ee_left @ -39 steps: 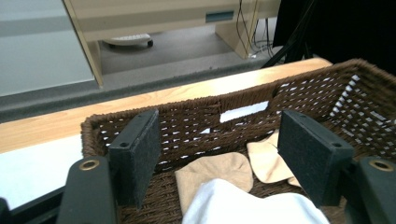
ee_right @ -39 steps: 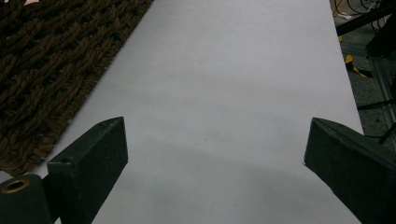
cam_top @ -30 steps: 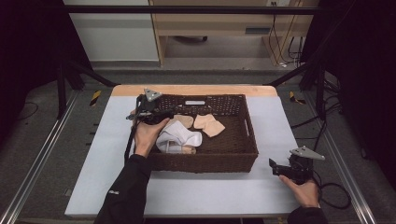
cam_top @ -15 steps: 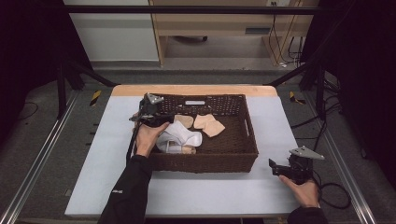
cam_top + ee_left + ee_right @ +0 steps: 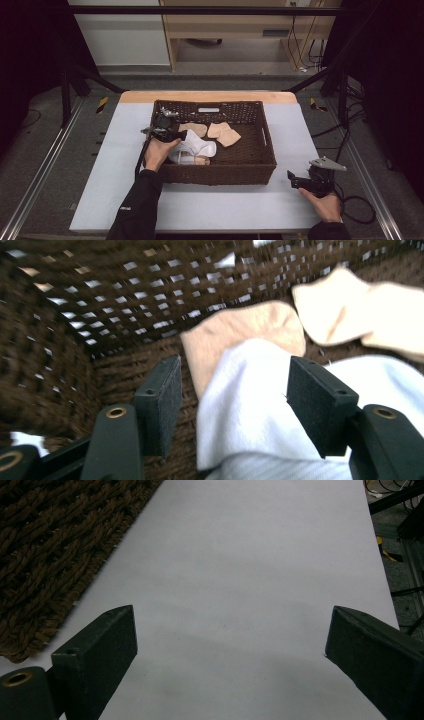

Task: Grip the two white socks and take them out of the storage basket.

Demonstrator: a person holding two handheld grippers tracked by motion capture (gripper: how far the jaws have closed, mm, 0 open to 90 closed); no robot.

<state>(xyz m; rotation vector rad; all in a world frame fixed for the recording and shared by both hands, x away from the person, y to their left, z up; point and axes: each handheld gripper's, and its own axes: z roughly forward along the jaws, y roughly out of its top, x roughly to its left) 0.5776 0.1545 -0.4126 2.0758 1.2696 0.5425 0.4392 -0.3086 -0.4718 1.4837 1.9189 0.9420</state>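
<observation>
Pale tabletop (image 5: 100, 165) carries a wicker basket (image 5: 267, 160) where a soft, light white sock (image 5: 250, 405), best pinched at its bunched fold, lies between the left gripper (image 5: 232, 400)'s just-closing, not-yet-pressing jaws, while the right gripper (image 5: 230, 645) gapes wide.

No legible text, brand, number or sign appears in any view. A small pale mark on the person's dark left sleeve (image 5: 124, 208) in the high view is too small to read. The yellow-and-black striped hazard tape (image 5: 101, 104) on the floor beside the tabletop carries no lettering.
</observation>
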